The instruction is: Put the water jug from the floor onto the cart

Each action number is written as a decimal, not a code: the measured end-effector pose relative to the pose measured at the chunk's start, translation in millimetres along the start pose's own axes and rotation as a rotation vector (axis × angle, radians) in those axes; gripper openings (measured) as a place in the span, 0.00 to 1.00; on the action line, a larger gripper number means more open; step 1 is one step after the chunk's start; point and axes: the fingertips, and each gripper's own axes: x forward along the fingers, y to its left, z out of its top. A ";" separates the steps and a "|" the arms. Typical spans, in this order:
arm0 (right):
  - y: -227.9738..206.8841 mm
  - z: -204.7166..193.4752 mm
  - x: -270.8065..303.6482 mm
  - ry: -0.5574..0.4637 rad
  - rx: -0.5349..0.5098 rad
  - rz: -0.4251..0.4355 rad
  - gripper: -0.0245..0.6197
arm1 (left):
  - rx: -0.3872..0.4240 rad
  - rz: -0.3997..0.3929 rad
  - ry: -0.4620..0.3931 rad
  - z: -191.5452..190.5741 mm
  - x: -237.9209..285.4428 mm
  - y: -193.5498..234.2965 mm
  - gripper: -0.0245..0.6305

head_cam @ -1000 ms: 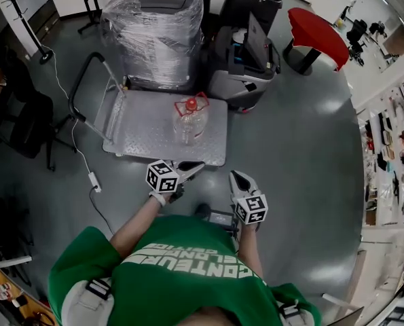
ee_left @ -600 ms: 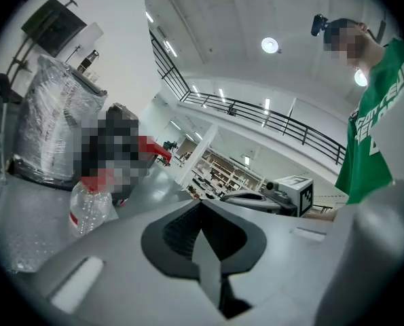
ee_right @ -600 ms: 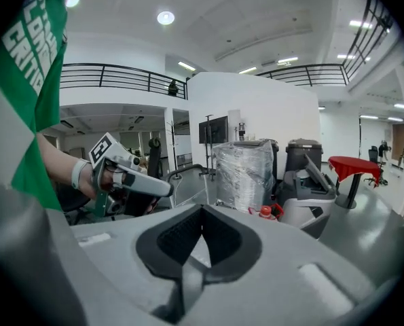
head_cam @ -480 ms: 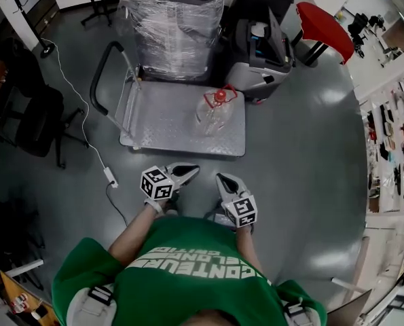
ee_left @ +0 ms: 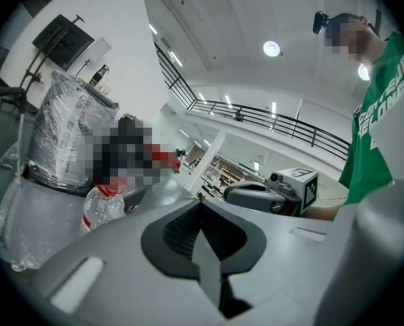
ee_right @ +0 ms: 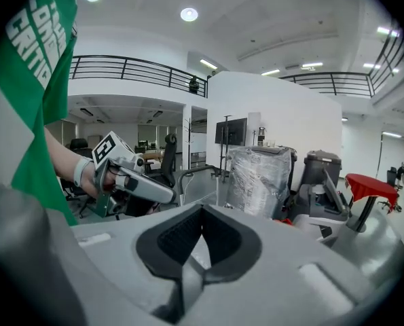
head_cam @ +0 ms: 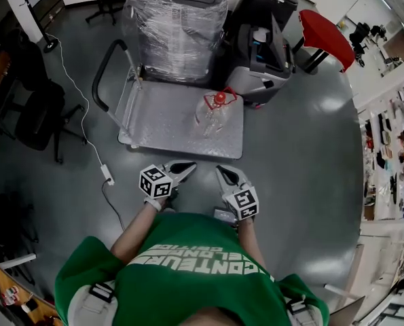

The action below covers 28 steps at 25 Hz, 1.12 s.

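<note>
1. Against the frame one second earlier, we see both hand-held grippers drawn back from the near edge of the cart (head_cam: 154, 124). The water jug (head_cam: 214, 113) stays upright on it.
2. Left hand-held gripper (head_cam: 187, 167): jaws closed together, gripping nothing, above the floor (head_cam: 303, 155).
3. Right hand-held gripper (head_cam: 223, 171): jaws likewise closed and empty, just beside the left one.
4. Water jug: on the cart deck near its right edge, well apart from both grippers.
</note>
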 end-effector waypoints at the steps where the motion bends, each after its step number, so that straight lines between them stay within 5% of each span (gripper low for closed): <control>1: -6.4 -4.3 -6.7 0.003 0.006 -0.005 0.03 | -0.001 -0.003 -0.001 -2.7 7.3 -4.5 0.05; 15: -59.7 -59.9 -83.8 0.021 0.109 -0.038 0.03 | 0.047 -0.102 0.071 -23.1 99.7 -77.1 0.05; 28: -61.4 -75.2 -95.4 0.030 0.126 -0.050 0.03 | 0.048 -0.078 0.097 -29.0 96.2 -77.2 0.05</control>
